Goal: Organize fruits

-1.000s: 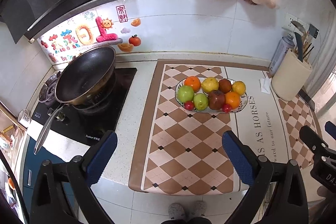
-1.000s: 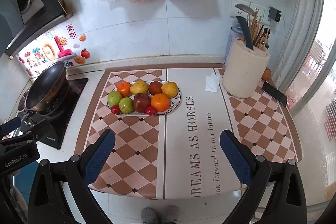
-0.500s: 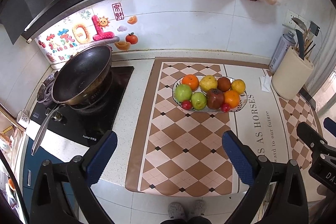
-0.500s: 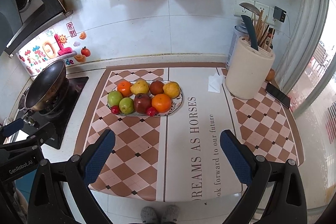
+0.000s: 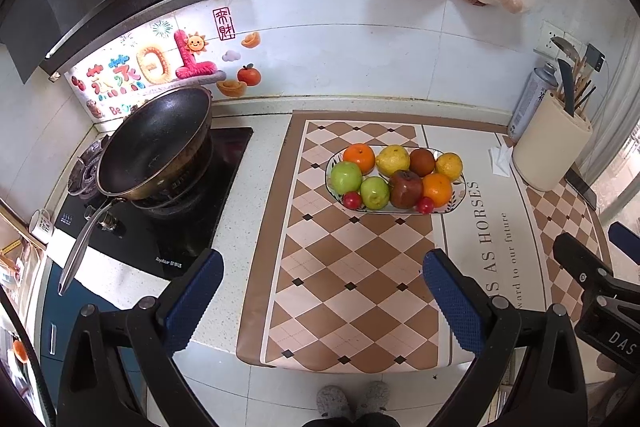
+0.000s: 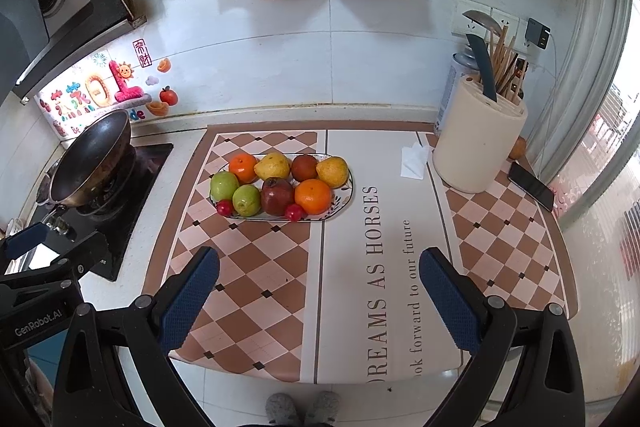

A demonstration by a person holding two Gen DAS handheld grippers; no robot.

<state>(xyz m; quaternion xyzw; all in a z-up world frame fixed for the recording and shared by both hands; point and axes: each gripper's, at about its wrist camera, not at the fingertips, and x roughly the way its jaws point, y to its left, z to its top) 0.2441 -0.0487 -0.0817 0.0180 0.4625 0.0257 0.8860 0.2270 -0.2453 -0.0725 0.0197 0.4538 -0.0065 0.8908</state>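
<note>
Both grippers — left (image 5: 322,301), right (image 6: 319,297) — spread wide, empty, hovering at 6 o'clock of fruit plate (image 6: 347,195); crowded fruit — nudging one likely rolls small red ones (image 6: 295,212) off rim

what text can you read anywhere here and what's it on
"DREAMS AS HORSES": mat, first letter cut off.
"look forward to our future": mat, smaller line, partly cut off.
"GenRobot.AI": left tool.
"DAS": right tool, rest cut off.
"Be": wall stickers; their other characters unclear.
Stove brand: too small.
</note>
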